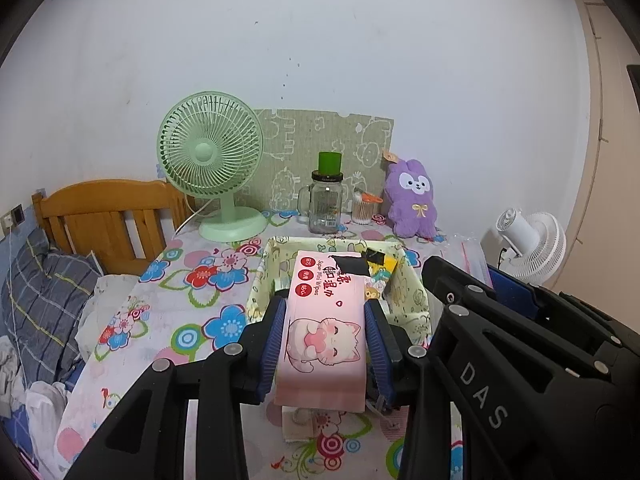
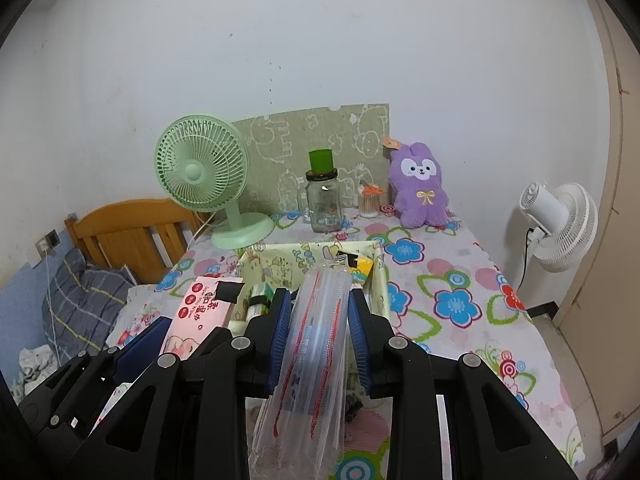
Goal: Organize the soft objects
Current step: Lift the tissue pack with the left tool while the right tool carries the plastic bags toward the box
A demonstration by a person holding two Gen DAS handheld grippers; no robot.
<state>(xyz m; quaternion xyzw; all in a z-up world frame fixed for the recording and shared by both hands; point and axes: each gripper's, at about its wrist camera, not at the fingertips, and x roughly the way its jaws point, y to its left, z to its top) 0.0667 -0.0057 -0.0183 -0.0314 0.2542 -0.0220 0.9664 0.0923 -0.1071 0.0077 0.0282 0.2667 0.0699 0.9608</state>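
The left gripper (image 1: 325, 322) clamps a pink wipes pack (image 1: 322, 336); the right gripper (image 2: 319, 328) clamps a roll of clear bags (image 2: 310, 344). Each tool sits just beside the other, crowding its inner flank. Both loads reach forward over the near rim of a fabric basket (image 2: 276, 256) directly ahead, already holding a yellow item (image 2: 362, 267). Beyond it stand a jar (image 1: 325, 204), a swab pot (image 1: 363, 209) and a purple plush (image 1: 412, 200); a green fan (image 1: 212, 160) is far left.
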